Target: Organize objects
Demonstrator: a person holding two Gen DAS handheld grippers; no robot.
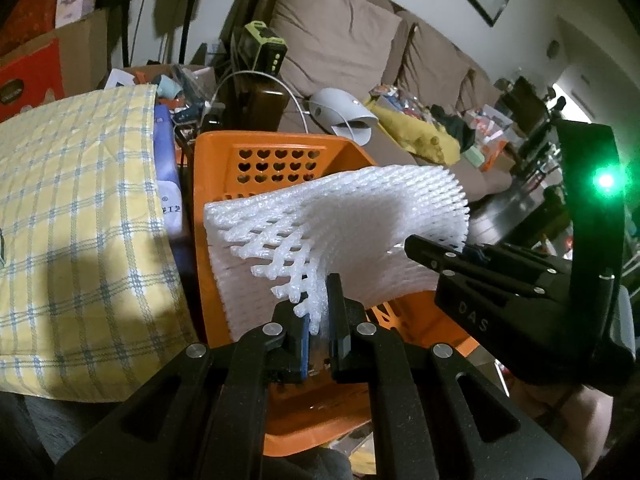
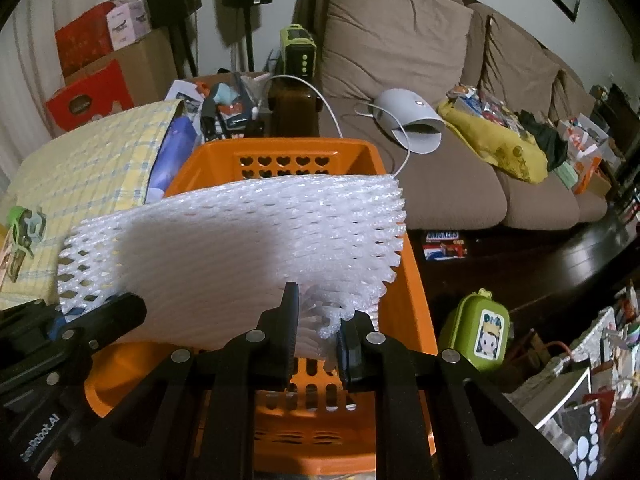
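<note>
Both tools are clamped on the same white foam fruit-net sheet [image 1: 340,224], which hangs stretched over the open orange plastic basket [image 1: 260,148]; the left tool [image 1: 320,320] has its jaws pinched almost shut on one bunched lower corner, and the right tool [image 2: 316,328] grips the opposite lower edge with its jaws narrow, the mesh crumpled between them.

The step in hand looks like lowering this net into the basket; to do it well, I would keep both grips firm and bring the 2 tools down together so the sheet stays flat and slides behind the near rim rather than folding over it; the foam is light and springy, so letting 1 side go early would probably make it curl or pop back out; the far top edge should clear the heart-pierced wall before either tool lets go.

Counting what shows: 1 orange basket; at least 1 foam net held, with what may be more white foam beneath it inside the basket, though I cannot tell how many layers; 2 tools; 1 yellow checked cloth [image 2: 92,168] just beside the basket on the left; 1 green lunch box [image 2: 478,334] on the floor to the right; 1 brown sofa [image 2: 400,40] behind, with 3 back cushions in view and a grey curved gadget [image 2: 408,124] lying on its seat.
</note>
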